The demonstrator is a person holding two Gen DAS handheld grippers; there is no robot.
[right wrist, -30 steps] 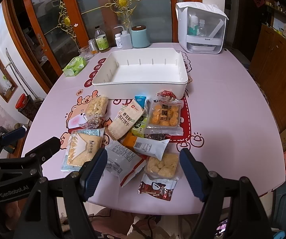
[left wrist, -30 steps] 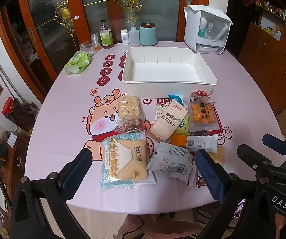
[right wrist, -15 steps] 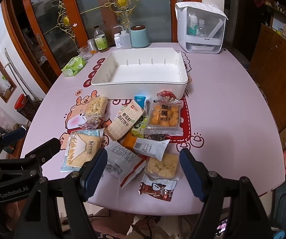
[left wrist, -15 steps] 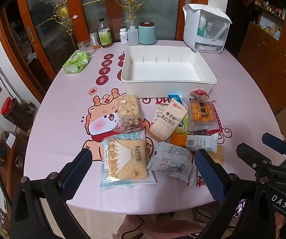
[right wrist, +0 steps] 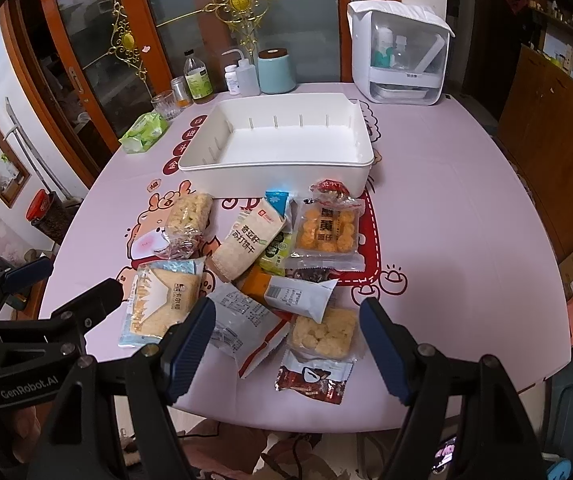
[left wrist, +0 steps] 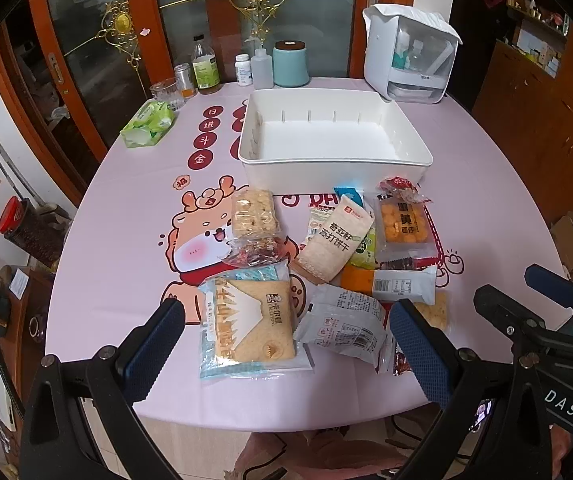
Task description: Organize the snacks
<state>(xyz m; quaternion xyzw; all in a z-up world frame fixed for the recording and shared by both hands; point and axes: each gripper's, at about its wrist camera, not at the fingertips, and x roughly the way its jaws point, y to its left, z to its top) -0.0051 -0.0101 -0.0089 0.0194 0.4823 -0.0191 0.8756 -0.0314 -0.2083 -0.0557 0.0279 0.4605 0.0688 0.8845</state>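
Nothing's getting sorted yet: the left gripper (left wrist: 286, 340) and right gripper (right wrist: 286, 340) are both hovering wide apart and empty over the snack packets (right wrist: 270, 276), which are lying piled just in front of the empty white bin (right wrist: 274, 170). Next move probably calls for pinching one packet.
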